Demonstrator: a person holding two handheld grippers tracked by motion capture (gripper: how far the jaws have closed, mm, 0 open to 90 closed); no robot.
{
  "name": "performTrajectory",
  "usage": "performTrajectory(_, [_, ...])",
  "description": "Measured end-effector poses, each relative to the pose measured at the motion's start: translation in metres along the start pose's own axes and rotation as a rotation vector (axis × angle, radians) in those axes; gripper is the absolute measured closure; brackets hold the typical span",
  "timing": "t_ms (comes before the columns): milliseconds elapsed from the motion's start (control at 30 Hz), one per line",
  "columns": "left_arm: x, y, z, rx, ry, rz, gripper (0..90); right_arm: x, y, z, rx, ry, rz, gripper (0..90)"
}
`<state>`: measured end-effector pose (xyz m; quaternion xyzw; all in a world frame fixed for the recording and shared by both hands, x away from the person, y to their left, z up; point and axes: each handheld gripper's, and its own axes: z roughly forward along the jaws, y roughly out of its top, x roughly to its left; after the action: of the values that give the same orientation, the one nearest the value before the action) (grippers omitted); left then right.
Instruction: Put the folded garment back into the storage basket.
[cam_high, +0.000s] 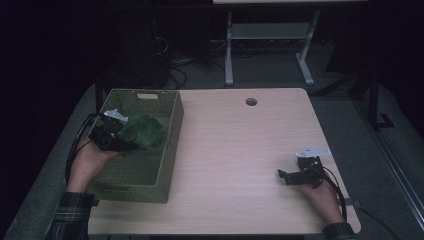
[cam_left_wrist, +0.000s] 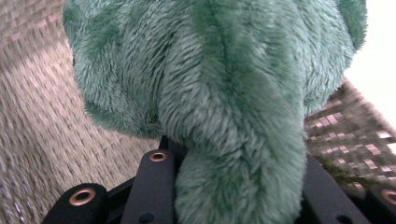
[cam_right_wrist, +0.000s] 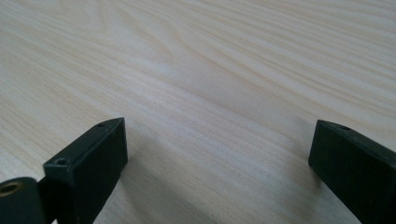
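Observation:
A green plush toy (cam_high: 144, 131) hangs over the inside of the olive woven basket (cam_high: 167, 150) at the table's left. My left gripper (cam_high: 127, 142) is shut on it, coming in over the basket's left wall. In the left gripper view the furry toy (cam_left_wrist: 224, 93) bulges out between the two black jaws, with the basket's weave behind it. My right gripper (cam_high: 286, 176) rests low over the bare wood near the table's right front, pointing left. Its jaws stand wide apart in the right gripper view, midpoint (cam_right_wrist: 219, 140), with nothing between them.
The wooden table (cam_high: 240, 150) has a round cable hole (cam_high: 251, 101) near its far edge. Beyond the table a white desk frame (cam_high: 270, 45) and cables lie on the dark floor. The basket has a handle slot (cam_high: 146, 96) in its far wall.

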<state>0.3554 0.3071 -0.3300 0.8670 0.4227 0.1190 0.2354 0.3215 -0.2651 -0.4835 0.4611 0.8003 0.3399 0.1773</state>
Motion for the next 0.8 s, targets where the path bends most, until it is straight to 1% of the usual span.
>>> performTrajectory(200, [0.007, -0.014, 0.027, 0.052, 0.003, -0.021, 68.1, 0.0, 0.0, 0.0, 0.0, 0.0, 0.0, 4.1])
performTrajectory(367, [0.012, -0.023, 0.045, 0.079, 0.012, -0.032, 67.7, 0.0, 0.0, 0.0, 0.0, 0.0, -0.001, 4.1])
performTrajectory(400, [0.013, -0.025, 0.048, 0.075, 0.011, -0.035, 67.4, 0.0, 0.0, 0.0, 0.0, 0.0, -0.001, 4.1])
performTrajectory(500, [0.015, -0.029, 0.056, 0.074, -0.001, -0.038, 67.0, 0.0, 0.0, 0.0, 0.001, 0.0, 0.001, 4.1])
performTrajectory(567, [0.015, -0.031, 0.06, 0.081, -0.001, -0.036, 66.7, 0.0, 0.0, 0.0, 0.0, 0.0, 0.001, 4.1])
performTrajectory(633, [0.015, -0.031, 0.062, 0.089, -0.004, -0.032, 66.1, 0.0, 0.0, 0.0, 0.0, 0.0, 0.001, 4.1])
performTrajectory(733, [0.015, -0.032, 0.063, 0.088, -0.005, -0.039, 65.1, 0.0, 0.0, 0.0, 0.0, 0.0, 0.0, 4.1])
performTrajectory(800, [0.016, -0.032, 0.062, 0.084, -0.008, -0.042, 62.1, 0.0, 0.0, 0.0, 0.0, 0.0, 0.0, 4.1])
